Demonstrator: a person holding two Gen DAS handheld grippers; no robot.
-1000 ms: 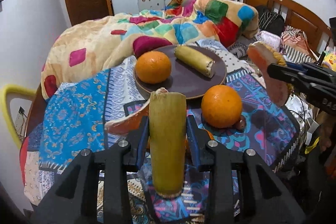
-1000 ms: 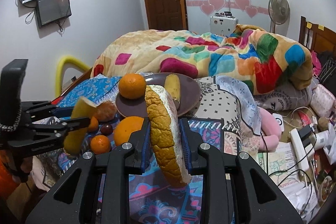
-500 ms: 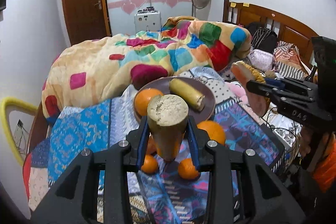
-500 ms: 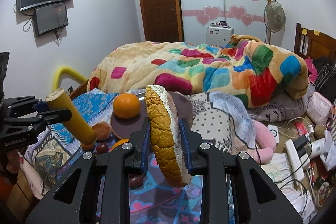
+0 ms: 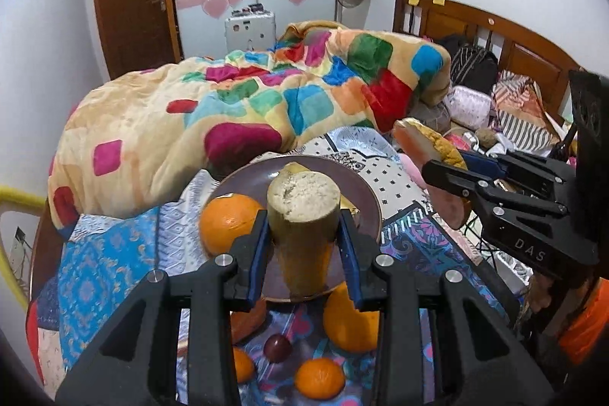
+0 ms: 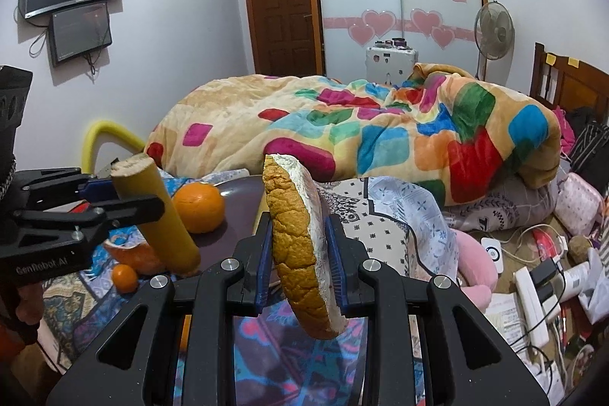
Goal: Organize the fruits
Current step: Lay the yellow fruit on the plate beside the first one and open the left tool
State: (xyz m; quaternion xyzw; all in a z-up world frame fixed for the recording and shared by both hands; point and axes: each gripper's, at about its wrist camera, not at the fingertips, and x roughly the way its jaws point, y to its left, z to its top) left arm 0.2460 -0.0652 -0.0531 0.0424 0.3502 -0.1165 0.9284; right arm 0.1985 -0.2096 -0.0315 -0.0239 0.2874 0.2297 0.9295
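Note:
My left gripper (image 5: 302, 234) is shut on a yellow banana piece (image 5: 302, 215), cut end up, held above the near rim of the brown plate (image 5: 365, 200). The plate carries an orange (image 5: 228, 223) and a second banana piece (image 5: 293, 168), mostly hidden. My right gripper (image 6: 300, 246) is shut on a netted melon slice (image 6: 297, 242), in the air to the right of the plate (image 6: 236, 193). The right wrist view shows the left gripper (image 6: 125, 193) and its banana piece (image 6: 160, 219) beside the orange (image 6: 198, 202).
On the patterned cloth (image 5: 106, 276) before the plate lie a large orange (image 5: 350, 318), another melon slice (image 5: 247, 318), a dark plum (image 5: 278, 347) and two small tangerines (image 5: 319, 377). A colourful quilt (image 5: 228, 101) rises behind. Cables and clutter (image 6: 540, 276) lie on the right.
The left gripper lifted the banana piece off the cloth, then carried it toward the plate, cut end now facing the camera. The right gripper rose slightly with the melon slice.

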